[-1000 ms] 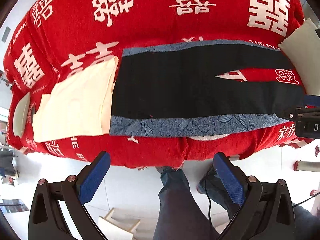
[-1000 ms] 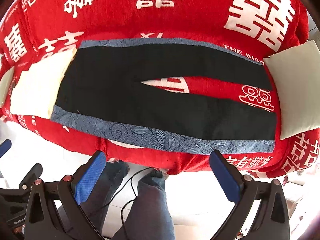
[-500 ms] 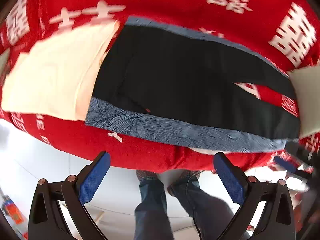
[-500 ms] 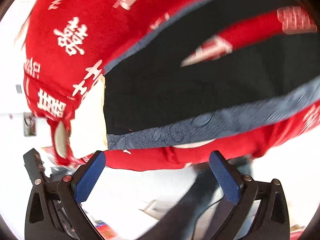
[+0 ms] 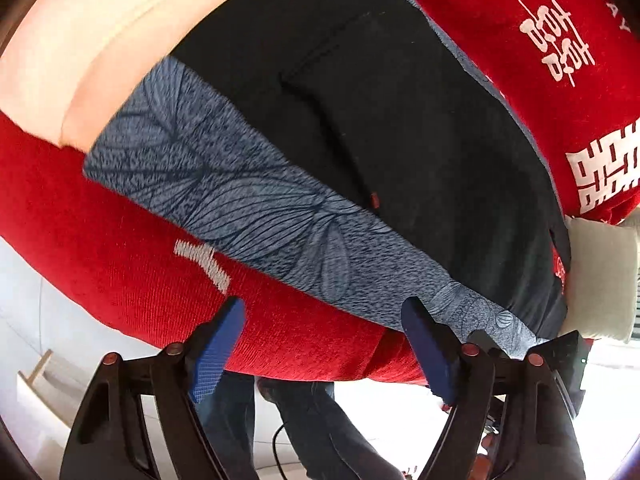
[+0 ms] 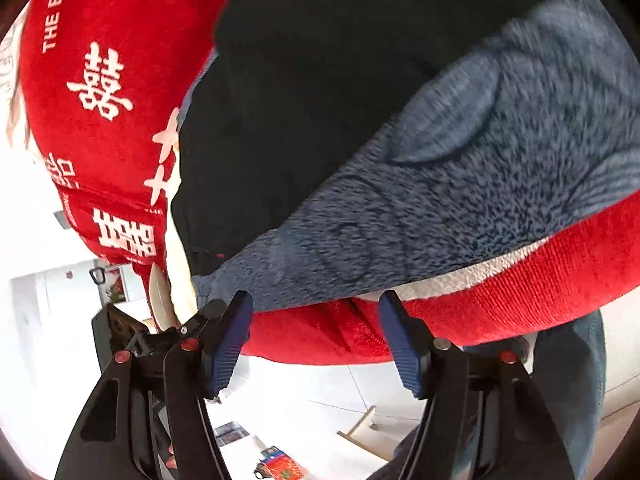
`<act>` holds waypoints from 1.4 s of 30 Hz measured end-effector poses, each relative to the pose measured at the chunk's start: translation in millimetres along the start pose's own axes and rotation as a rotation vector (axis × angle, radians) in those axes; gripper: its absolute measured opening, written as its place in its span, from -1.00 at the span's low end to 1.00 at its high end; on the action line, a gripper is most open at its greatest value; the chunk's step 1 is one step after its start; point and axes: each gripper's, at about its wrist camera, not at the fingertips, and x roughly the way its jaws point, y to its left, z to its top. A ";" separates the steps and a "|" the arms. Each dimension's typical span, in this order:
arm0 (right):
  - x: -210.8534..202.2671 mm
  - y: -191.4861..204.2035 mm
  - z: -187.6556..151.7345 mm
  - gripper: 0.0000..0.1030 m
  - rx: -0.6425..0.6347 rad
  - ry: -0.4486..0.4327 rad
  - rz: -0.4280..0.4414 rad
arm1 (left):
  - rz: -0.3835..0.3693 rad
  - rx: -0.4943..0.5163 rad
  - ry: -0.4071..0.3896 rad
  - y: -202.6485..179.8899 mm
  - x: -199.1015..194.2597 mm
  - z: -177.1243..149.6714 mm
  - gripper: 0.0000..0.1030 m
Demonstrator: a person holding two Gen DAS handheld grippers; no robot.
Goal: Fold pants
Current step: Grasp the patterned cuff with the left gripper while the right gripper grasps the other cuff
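Surface: red cloth (image 5: 120,280) covered by pants (image 5: 380,128).
Left gripper (image 5: 320,344): spread, empty.
Right gripper (image 6: 316,332): spread, empty.
Risk: tablecloth could be pinched with the blue side stripe (image 6: 460,184).

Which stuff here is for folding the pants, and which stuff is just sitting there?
For the job: black pants with blue leaf stripe; left gripper; right gripper, both open.

Just there: red cloth; cream folded cloth; white pillow.
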 end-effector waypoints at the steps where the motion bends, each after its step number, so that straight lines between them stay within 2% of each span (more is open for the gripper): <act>1: -0.2 -2.6 0.1 0.36 0.001 -0.007 0.017 | -0.006 0.007 0.001 1.2 1.8 -0.6 0.59; 5: -1.5 -5.0 2.7 0.35 0.014 -0.035 0.076 | -0.026 0.022 -0.001 0.2 4.3 1.3 0.59; 6: -2.7 -3.4 5.4 0.24 0.022 -0.046 0.081 | -0.038 0.023 0.000 -0.7 2.8 3.2 0.59; 8: -4.8 -1.3 13.3 -0.15 0.062 -0.064 0.085 | -0.063 0.017 0.000 -0.2 1.6 10.0 0.60; 9: -4.8 -0.6 17.7 -0.54 0.085 -0.061 0.091 | -0.081 0.009 0.004 -1.7 0.0 12.0 0.70; 10: -4.8 1.4 20.3 -0.68 0.099 -0.061 0.102 | -0.098 -0.001 0.009 -2.5 -1.5 13.7 0.79; 14: -18.4 19.7 28.8 -0.68 0.083 -0.077 0.164 | -0.185 -0.054 0.016 -0.9 -7.2 17.5 0.79; 19: -28.7 38.0 32.0 -0.68 0.046 -0.075 0.201 | -0.229 -0.167 -0.001 12.7 -9.3 25.9 0.79; 22: -31.4 38.0 31.5 -0.68 0.022 -0.063 0.191 | -0.240 -0.223 -0.021 17.7 -6.4 39.1 0.79; 26: -25.7 36.3 30.7 -0.66 0.009 -0.047 0.178 | -0.195 -0.254 -0.016 15.1 2.1 51.6 0.74; 28: -22.0 32.7 31.3 -0.62 0.011 -0.055 0.176 | -0.153 -0.193 -0.037 5.4 -0.4 54.1 0.21; 29: -21.5 27.6 31.5 -0.62 0.019 -0.060 0.174 | -0.130 -0.163 -0.034 3.9 -0.8 54.5 0.13; 31: -18.7 13.4 32.8 -0.51 0.061 -0.068 0.184 | -0.108 -0.136 -0.030 4.9 -1.7 54.4 -0.25; 32: -19.4 6.7 32.8 -0.44 0.075 -0.080 0.185 | -0.099 -0.129 -0.023 7.3 -2.0 54.5 -0.36; 33: -22.4 -2.4 33.1 -0.29 0.097 -0.105 0.180 | -0.104 -0.122 -0.019 11.3 -2.7 55.0 -0.45; 34: -26.1 -10.3 32.9 -0.16 0.117 -0.128 0.183 | -0.115 -0.125 -0.017 14.8 -3.3 55.4 -0.46; 36: -34.7 -29.1 32.0 -0.12 0.182 -0.178 0.217 | -0.116 -0.113 -0.011 19.4 -4.1 54.7 -0.54; 37: -36.9 -39.4 31.2 -0.13 0.227 -0.190 0.269 | -0.110 -0.096 -0.011 19.3 -4.4 53.9 -0.55; 38: -37.1 -50.2 30.5 -0.20 0.293 -0.189 0.326 | -0.097 -0.076 -0.014 16.9 -4.9 53.8 -0.55; 39: -37.6 -55.3 29.9 -0.59 0.336 -0.192 0.339 | -0.089 -0.061 -0.017 15.2 -5.7 54.0 -0.55; 40: -40.6 -58.6 29.4 -0.86 0.367 -0.210 0.326 | -0.083 -0.044 -0.022 11.9 -6.9 54.4 -0.65; 42: -47.6 -54.6 28.9 -0.86 0.381 -0.227 0.276 | -0.087 -0.033 -0.026 3.6 -9.7 58.1 -0.66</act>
